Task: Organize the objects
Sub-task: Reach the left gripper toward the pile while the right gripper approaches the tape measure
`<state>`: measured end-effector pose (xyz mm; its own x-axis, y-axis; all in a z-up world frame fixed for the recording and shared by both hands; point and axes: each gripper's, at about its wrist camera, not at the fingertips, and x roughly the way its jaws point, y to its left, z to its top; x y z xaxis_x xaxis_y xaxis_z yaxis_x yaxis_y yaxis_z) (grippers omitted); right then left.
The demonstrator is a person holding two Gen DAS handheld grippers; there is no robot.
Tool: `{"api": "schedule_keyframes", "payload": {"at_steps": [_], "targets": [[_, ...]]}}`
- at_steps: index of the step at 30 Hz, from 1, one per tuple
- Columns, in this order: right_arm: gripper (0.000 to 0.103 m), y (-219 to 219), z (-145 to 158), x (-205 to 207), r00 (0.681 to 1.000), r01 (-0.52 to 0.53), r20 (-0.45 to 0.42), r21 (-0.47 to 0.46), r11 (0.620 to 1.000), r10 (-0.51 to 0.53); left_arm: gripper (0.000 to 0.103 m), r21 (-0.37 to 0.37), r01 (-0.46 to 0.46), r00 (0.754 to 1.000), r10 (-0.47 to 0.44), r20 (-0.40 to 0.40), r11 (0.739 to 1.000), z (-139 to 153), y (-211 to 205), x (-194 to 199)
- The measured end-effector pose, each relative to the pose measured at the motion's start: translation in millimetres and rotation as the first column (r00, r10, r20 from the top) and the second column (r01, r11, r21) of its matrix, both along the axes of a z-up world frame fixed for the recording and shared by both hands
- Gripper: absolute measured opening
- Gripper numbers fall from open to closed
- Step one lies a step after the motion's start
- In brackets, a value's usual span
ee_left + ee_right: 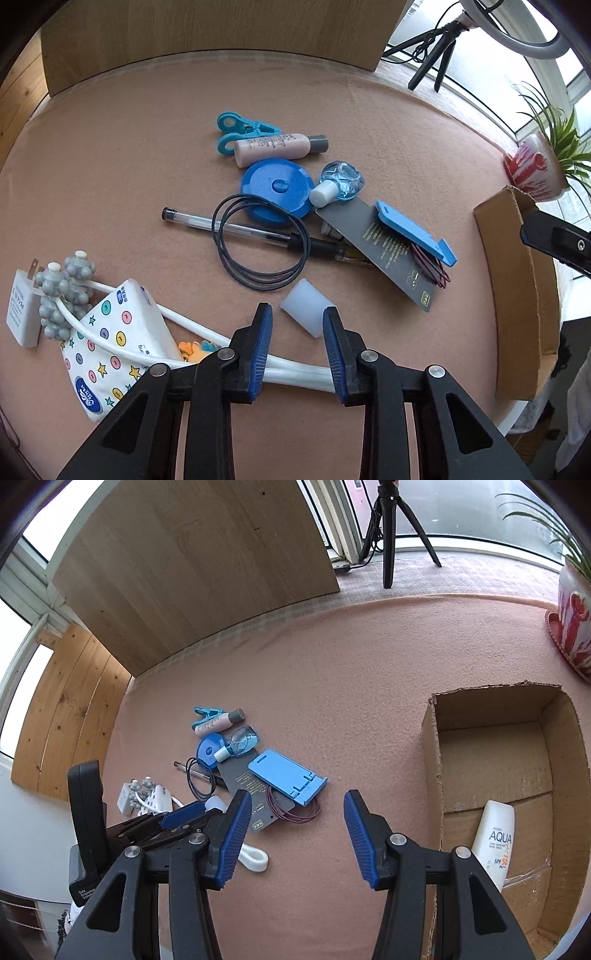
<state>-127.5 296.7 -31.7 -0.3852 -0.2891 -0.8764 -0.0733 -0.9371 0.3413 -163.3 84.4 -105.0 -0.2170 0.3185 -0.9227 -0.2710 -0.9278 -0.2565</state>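
A pile of small objects lies on the pink cloth. My left gripper [297,314] is open, its jaws on either side of a white eraser block [306,306], just above it. Beyond lie black hair ties [262,245], a clear pen [207,223], a blue round lid [277,188], a pink tube [277,146], blue clips [240,127], a small blue bottle [340,181] and a blue phone stand [413,230] on a grey card. My right gripper [297,803] is open and empty, between the pile and the cardboard box [436,746], which holds a white sunscreen bottle [493,843].
A tissue pack [110,339], a white charger [22,310], a grey beaded massager [64,291] and a white cable [295,373] lie at the left. A potted plant [535,166] and a tripod [388,528] stand at the back. A wooden board [192,561] leans behind.
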Motion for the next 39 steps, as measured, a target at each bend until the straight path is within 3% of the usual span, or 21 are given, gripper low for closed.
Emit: {"api": "schedule_keyframes", "payload": {"at_steps": [4, 6, 8, 10, 18, 23, 30, 35, 39], "targets": [[0.048, -26, -11, -24, 0.998, -0.069, 0.013, 0.021, 0.997, 0.069, 0.028, 0.021, -0.053, 0.998, 0.053, -0.017, 0.998, 4, -27, 10], [0.048, -38, -16, -38, 0.996, -0.092, 0.021, 0.026, 0.995, 0.091, 0.02, 0.021, -0.074, 0.997, 0.075, -0.032, 0.997, 6, -36, 18], [0.048, -50, -19, -53, 0.994, -0.111, 0.02, 0.034, 0.993, 0.11, 0.019, 0.031, -0.089, 0.995, 0.09, -0.042, 0.996, 9, -43, 25], [0.048, -63, -24, -67, 0.991, -0.13, 0.023, 0.034, 0.991, 0.129, 0.017, 0.001, -0.12, 0.992, 0.12, -0.051, 0.993, 8, -50, 32], [0.048, -121, -45, -119, 0.973, -0.225, 0.059, 0.075, 0.971, 0.221, 0.017, 0.11, -0.211, 0.975, 0.217, -0.048, 0.971, 14, -77, 49], [0.048, -147, -56, -144, 0.969, -0.244, 0.072, 0.125, 0.962, 0.236, 0.017, 0.106, -0.232, 0.968, 0.24, -0.068, 0.967, 15, -86, 59], [0.047, -161, -67, -169, 0.968, -0.249, 0.077, 0.176, 0.952, 0.239, 0.017, 0.127, -0.253, 0.963, 0.262, -0.059, 0.959, 15, -95, 57], [0.035, -172, -84, -180, 0.957, -0.283, 0.131, 0.224, 0.933, 0.259, 0.017, 0.138, -0.257, 0.963, 0.265, -0.049, 0.957, 14, -99, 55], [0.034, -175, -86, -172, 0.948, -0.311, 0.152, 0.239, 0.92, 0.281, 0.017, 0.152, -0.263, 0.962, 0.272, -0.039, 0.953, 13, -103, 53]]}}
